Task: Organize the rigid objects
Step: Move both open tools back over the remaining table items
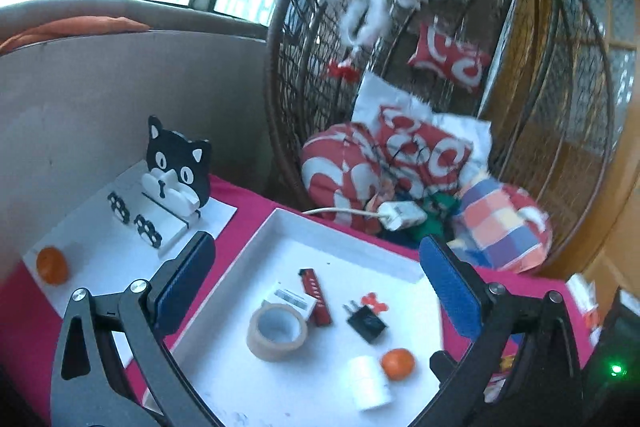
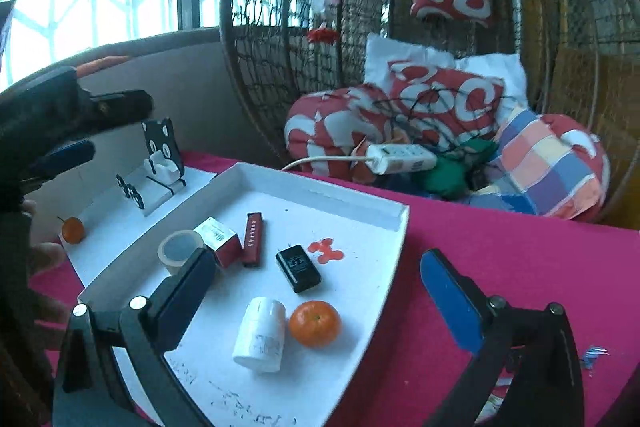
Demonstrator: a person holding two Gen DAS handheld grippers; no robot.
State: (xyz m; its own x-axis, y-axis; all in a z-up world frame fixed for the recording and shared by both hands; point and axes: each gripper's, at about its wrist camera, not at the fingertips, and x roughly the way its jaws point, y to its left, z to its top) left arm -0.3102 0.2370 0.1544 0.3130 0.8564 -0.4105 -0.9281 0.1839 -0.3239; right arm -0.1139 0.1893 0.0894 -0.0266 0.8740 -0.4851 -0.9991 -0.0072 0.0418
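Observation:
A white tray [image 1: 280,223] [image 2: 320,187] lies on the magenta cloth. In it are a tape roll [image 1: 260,343] [image 2: 166,257], a small red and white box [image 1: 294,297] [image 2: 218,233], a red bar [image 1: 320,307] [image 2: 253,239], a black adapter [image 1: 367,323] [image 2: 298,267], a red flower-shaped piece [image 1: 374,301] [image 2: 326,250], an orange [image 1: 397,363] [image 2: 315,323] and a white bottle [image 1: 370,383] [image 2: 261,339]. My left gripper [image 1: 318,283] hangs open above the tray, holding nothing. My right gripper [image 2: 320,295] is open too, over the tray's near right part.
Left of the tray, a white sheet carries a black cat-shaped stand [image 1: 178,163] [image 2: 162,147] and a second orange [image 1: 52,265] [image 2: 73,229]. A cardboard wall stands behind. A wicker hanging chair [image 2: 560,27] with cushions and a power strip [image 2: 400,157] borders the table's far side.

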